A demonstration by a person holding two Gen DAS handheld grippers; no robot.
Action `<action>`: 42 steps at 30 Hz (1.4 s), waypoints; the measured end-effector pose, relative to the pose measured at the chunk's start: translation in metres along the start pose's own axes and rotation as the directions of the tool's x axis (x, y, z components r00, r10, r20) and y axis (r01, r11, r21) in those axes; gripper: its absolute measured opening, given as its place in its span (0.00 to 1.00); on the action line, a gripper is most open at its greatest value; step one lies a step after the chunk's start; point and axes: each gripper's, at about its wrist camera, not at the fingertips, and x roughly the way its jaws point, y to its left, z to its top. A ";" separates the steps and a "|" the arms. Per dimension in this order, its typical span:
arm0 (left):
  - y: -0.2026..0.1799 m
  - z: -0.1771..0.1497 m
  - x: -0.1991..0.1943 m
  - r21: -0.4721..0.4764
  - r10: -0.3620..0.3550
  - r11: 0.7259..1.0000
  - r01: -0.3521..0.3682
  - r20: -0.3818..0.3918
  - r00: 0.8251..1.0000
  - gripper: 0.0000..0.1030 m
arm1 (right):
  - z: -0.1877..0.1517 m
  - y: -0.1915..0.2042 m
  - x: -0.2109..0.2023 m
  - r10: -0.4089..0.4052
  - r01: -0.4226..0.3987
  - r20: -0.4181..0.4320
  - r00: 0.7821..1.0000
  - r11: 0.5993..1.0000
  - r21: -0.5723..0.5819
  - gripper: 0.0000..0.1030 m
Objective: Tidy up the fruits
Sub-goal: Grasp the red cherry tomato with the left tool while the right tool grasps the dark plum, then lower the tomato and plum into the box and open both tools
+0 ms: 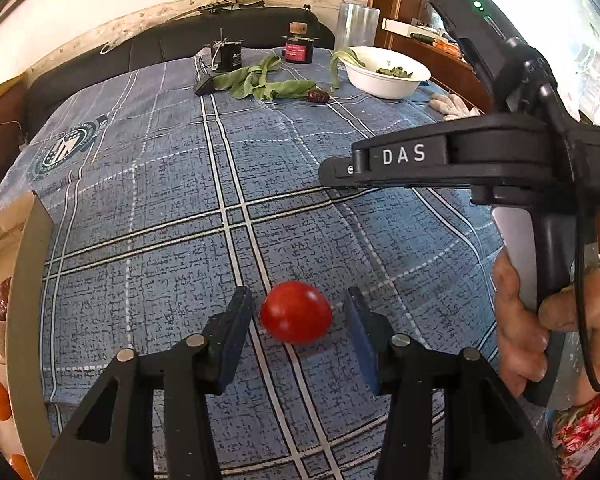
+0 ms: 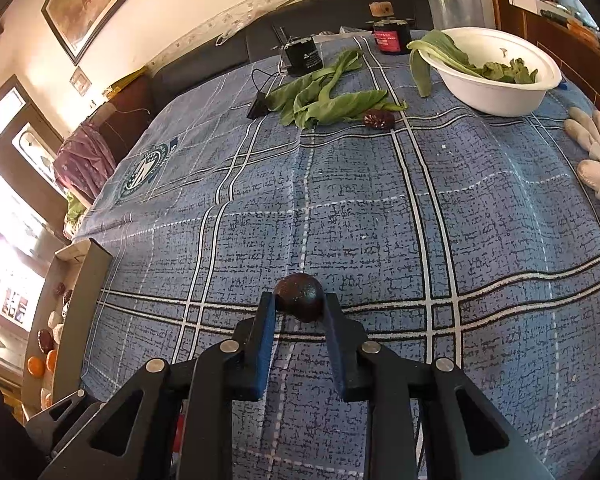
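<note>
Left claw (image 1: pixel 298 318) straddles a red cherry tomato (image 1: pixel 296 312) on the blue plaid bench (image 1: pixel 180 200), near the front edge; its pads stand apart, a sliver of daylight either side of the fruit, so nothing is gripped. Right claw (image 2: pixel 300 306) is clamped on a dark wrinkled date (image 2: pixel 300 297), pinched only at the fingertips above the cloth. A tray (image 2: pixel 88 280) of sorted fruit hangs off the bench's left edge. Farther back, toward the far edge, a second date (image 2: pixel 378 119) lies beside loose green leaves (image 2: pixel 324 96), with a white bowl (image 2: pixel 496 92) of greens at the far right corner. Risks appear twofold: the round tomato could roll away if one pad touches first, and the shallowly held date could slip out in transit.
</note>
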 end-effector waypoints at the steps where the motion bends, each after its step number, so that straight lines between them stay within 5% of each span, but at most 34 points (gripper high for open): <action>1: -0.001 0.000 0.001 0.011 0.020 1.000 -0.020 0.002 1.000 0.30 | 0.000 -0.001 0.000 0.003 -0.003 0.000 1.000 1.000 0.004 0.25; 6: 0.000 -0.001 -0.002 -0.016 0.024 1.000 -0.024 0.008 1.000 0.30 | 0.001 -0.017 -0.002 0.106 -0.105 -0.007 0.994 0.990 0.092 0.24; 13: 0.020 -0.002 -0.045 -0.103 0.008 0.995 -0.002 0.060 0.998 0.30 | 0.003 -0.043 -0.007 0.321 -0.323 0.052 0.946 0.914 0.245 0.24; 19: 0.075 -0.020 -0.110 -0.221 0.055 0.975 -0.026 0.123 0.991 0.30 | -0.002 -0.026 -0.029 0.367 -0.388 0.134 0.920 0.900 0.198 0.24; 23: 0.118 -0.044 -0.151 -0.283 0.167 0.951 -0.122 0.143 0.976 0.30 | -0.009 0.015 -0.042 0.314 -0.330 0.143 0.939 0.938 0.107 0.24; 28: 0.175 -0.083 -0.185 -0.384 0.267 0.900 -0.206 0.112 0.957 0.30 | -0.032 0.091 -0.056 0.394 -0.394 0.075 0.916 0.919 -0.013 0.25; 33: 0.205 -0.114 -0.186 -0.431 0.295 0.872 -0.233 0.082 0.952 0.31 | -0.074 0.181 -0.052 0.440 -0.443 -0.057 0.896 0.882 -0.162 0.25; 37: 0.220 -0.133 -0.180 -0.453 0.303 0.856 -0.249 0.050 0.952 0.31 | -0.114 0.245 -0.043 0.390 -0.412 -0.135 0.911 0.851 -0.324 0.25; 42: 0.230 -0.146 -0.173 -0.472 0.284 0.848 -0.239 0.024 0.959 0.31 | -0.141 0.278 -0.023 0.337 -0.393 -0.204 0.919 0.817 -0.421 0.25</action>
